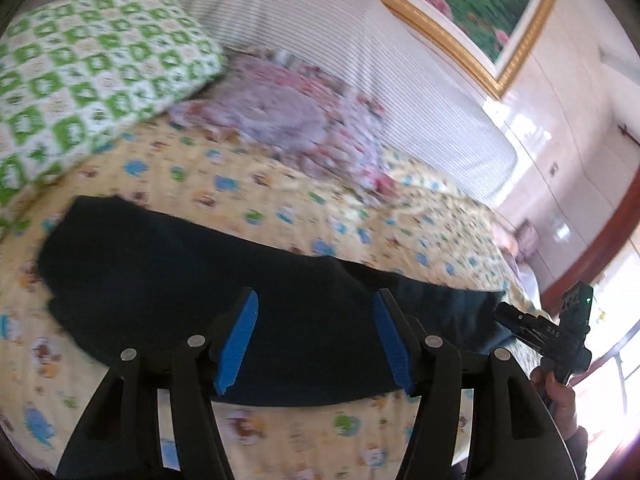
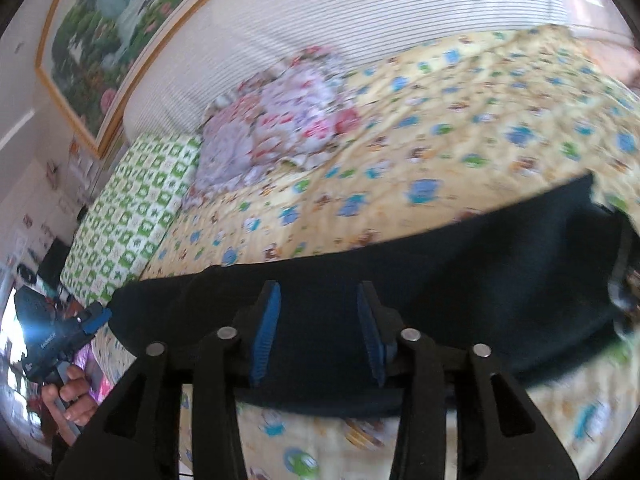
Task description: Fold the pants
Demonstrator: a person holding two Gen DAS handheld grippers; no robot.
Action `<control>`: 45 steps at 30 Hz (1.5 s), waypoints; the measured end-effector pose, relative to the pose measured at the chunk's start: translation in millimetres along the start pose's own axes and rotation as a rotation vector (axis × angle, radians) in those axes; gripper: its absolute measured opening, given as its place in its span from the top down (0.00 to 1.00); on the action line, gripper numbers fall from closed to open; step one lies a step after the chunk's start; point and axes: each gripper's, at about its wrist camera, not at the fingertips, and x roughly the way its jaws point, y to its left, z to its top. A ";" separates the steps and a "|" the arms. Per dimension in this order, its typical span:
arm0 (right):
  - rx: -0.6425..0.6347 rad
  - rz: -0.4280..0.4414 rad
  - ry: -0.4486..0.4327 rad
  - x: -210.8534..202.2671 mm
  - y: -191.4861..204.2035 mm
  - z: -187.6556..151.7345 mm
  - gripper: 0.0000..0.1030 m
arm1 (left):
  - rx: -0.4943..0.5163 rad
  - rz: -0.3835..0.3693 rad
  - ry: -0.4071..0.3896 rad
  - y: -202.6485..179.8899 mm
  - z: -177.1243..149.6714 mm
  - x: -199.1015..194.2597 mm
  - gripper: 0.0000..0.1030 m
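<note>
Dark navy pants [image 1: 200, 280] lie flat in a long band across a yellow patterned bedspread [image 1: 280, 200]. My left gripper [image 1: 316, 304] is open, its blue pads over the pants' near edge, holding nothing. The right gripper shows at the far right of that view [image 1: 508, 312], at the pants' end. In the right wrist view the pants [image 2: 460, 280] stretch across the bedspread [image 2: 440, 120]. My right gripper [image 2: 318, 296] is open above the pants' near edge. The left gripper [image 2: 96, 316] shows at the left, at the pants' other end.
A green checked pillow [image 1: 80, 68] and a crumpled pink floral cloth [image 1: 288, 120] lie toward the striped headboard [image 1: 360, 40]. A gold-framed painting [image 1: 480, 8] hangs above. A window [image 1: 616, 360] is at the right.
</note>
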 end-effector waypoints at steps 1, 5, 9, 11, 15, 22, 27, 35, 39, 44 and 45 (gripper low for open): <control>0.008 -0.006 -0.008 -6.3 -5.1 -1.8 0.57 | 0.011 -0.015 0.012 -6.6 -0.6 4.9 0.40; 0.056 -0.046 -0.040 -33.1 -29.5 -8.1 0.57 | 0.056 -0.068 0.056 -37.3 -1.5 27.9 0.38; 0.116 -0.072 -0.073 -55.9 -55.0 -14.5 0.57 | 0.109 -0.110 0.083 -68.0 -0.5 46.0 0.38; 0.145 -0.081 -0.082 -63.2 -66.2 -17.1 0.57 | 0.142 -0.131 0.100 -84.1 0.3 54.9 0.37; 0.193 -0.100 -0.093 -72.8 -83.9 -23.2 0.57 | 0.194 -0.171 0.132 -112.2 3.0 71.6 0.36; 0.254 -0.117 -0.123 -86.8 -107.4 -31.2 0.54 | 0.314 -0.226 0.199 -162.9 6.8 105.6 0.34; 0.304 -0.124 -0.147 -95.5 -125.4 -34.3 0.48 | 0.392 -0.251 0.240 -198.5 10.7 133.5 0.34; 0.366 -0.118 -0.160 -96.2 -144.8 -36.9 0.48 | 0.493 -0.301 0.322 -253.8 10.3 182.8 0.34; 0.386 -0.099 -0.170 -95.6 -149.4 -35.8 0.48 | 0.545 -0.342 0.389 -275.9 7.1 210.0 0.34; 0.411 -0.085 -0.174 -93.0 -152.3 -34.5 0.48 | 0.578 -0.387 0.505 -299.2 4.4 254.6 0.34; 0.416 -0.082 -0.175 -92.2 -153.0 -34.0 0.48 | 0.587 -0.392 0.534 -303.0 2.8 264.6 0.34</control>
